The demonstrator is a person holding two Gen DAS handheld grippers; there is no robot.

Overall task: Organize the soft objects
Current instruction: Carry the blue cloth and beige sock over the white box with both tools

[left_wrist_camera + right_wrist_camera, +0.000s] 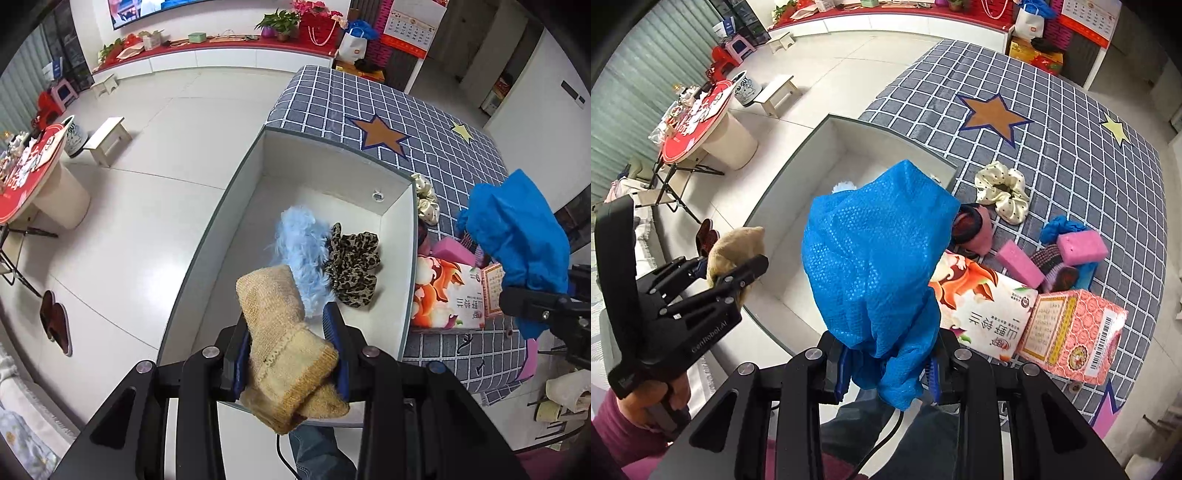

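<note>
My left gripper [291, 354] is shut on a tan knitted sock [288, 347] and holds it above the near end of an open white drawer [221, 206]. In the drawer lie a light blue feathery piece [303, 251] and a leopard-print scrunchie [352, 267]. My right gripper [888, 365] is shut on a blue mesh cloth [875, 258], held above the drawer's right edge; it also shows in the left wrist view [517, 236]. The left gripper with the sock [733, 247] shows at the left of the right wrist view.
On the checked tablecloth [1052, 155] lie a cream dotted scrunchie [1001, 190], pink sponges [1019, 264], a pink pouch [979, 230], a tissue pack [982, 306] and a pink box [1075, 332]. A round red table [26, 173] and stools [109, 140] stand on the floor at the left.
</note>
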